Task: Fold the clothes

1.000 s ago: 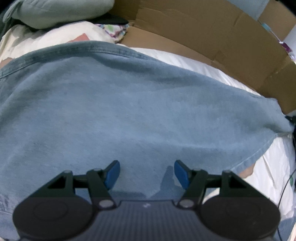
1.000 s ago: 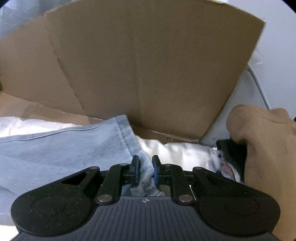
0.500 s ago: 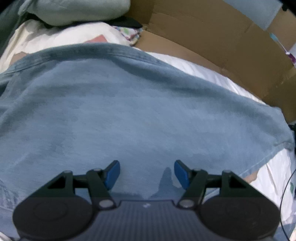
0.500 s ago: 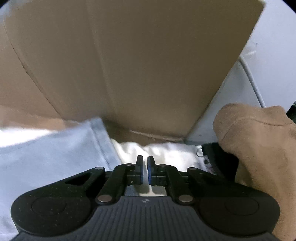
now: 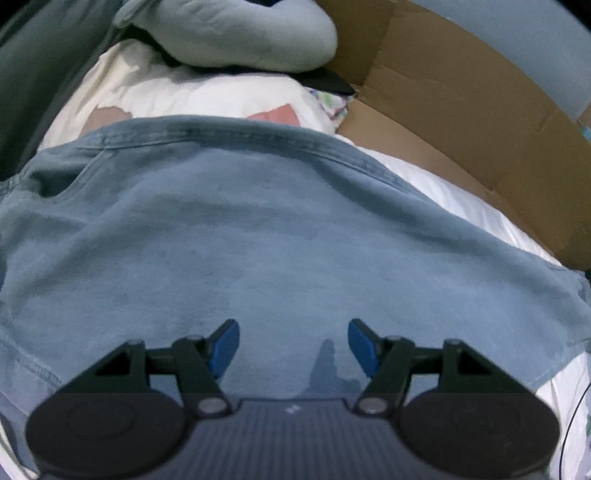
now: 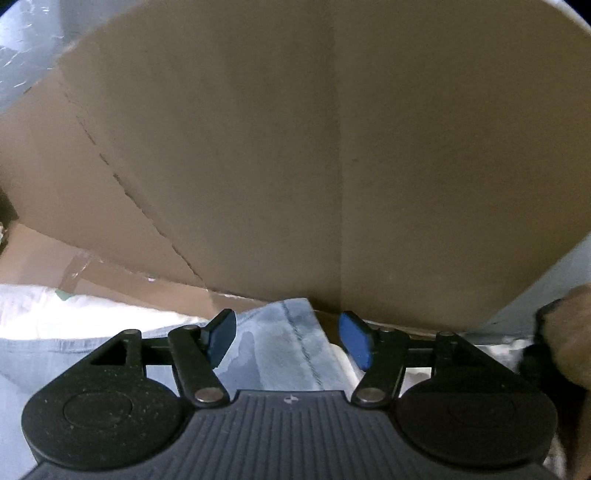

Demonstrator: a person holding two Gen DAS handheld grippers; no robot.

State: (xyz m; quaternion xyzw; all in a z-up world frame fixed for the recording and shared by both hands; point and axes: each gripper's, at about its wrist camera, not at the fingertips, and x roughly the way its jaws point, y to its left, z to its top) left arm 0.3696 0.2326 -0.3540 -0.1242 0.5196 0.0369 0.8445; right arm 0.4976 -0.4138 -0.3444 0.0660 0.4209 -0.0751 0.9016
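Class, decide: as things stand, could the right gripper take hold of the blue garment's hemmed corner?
Probably yes: the right gripper is open, and the blue garment's hemmed corner lies between its fingers with nothing over it.

Blue denim garment – spread flat, hemmed corner free.

A home bedroom: white bedding, a pillow, cardboard alongside.

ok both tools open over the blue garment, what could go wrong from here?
1. The right tool sits over the blue garment corner close to the cardboard wall; reaching forward may hit it.
2. The left tool is over flat mid-fabric, so closing could pinch nothing.
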